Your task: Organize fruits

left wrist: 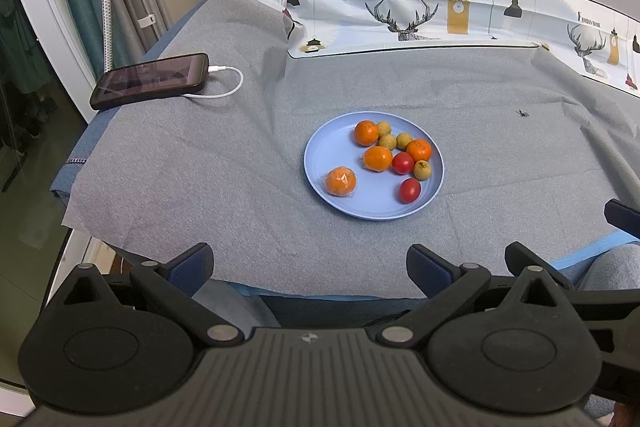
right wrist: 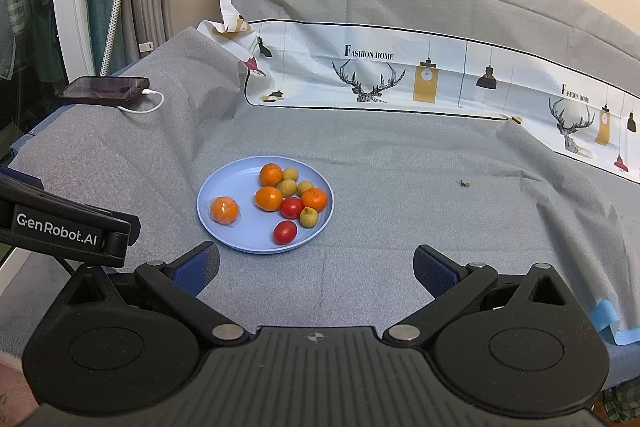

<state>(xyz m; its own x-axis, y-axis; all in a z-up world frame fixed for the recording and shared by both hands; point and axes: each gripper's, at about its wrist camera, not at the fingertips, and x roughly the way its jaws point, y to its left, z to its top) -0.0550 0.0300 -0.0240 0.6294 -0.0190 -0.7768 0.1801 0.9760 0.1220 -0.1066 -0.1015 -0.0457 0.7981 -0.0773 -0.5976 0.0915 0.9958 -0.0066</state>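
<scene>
A light blue plate (left wrist: pixel 328 143) (right wrist: pixel 224 183) rests on the grey cloth and holds mixed fruit. On it lie several oranges, one of them wrapped in clear plastic (left wrist: pixel 340 181) (right wrist: pixel 224 209), two red tomatoes (left wrist: pixel 409 190) (right wrist: pixel 285 232) and several small tan longans (left wrist: pixel 422 169) (right wrist: pixel 308 217). My left gripper (left wrist: pixel 310 269) hangs open over the near table edge, well short of the plate, with nothing between its fingers. My right gripper (right wrist: pixel 316 269) is open too, just in front of the plate and a little right of it.
A black phone (left wrist: pixel 150 81) (right wrist: pixel 105 87) on a white charging cable lies at the table's far left corner. A white printed cloth (left wrist: pixel 420 15) (right wrist: pixel 400 75) runs along the back. A small dark speck (left wrist: pixel 523 113) (right wrist: pixel 464 183) sits right of the plate. The left gripper's body (right wrist: pixel 60 227) shows at the right wrist view's left edge.
</scene>
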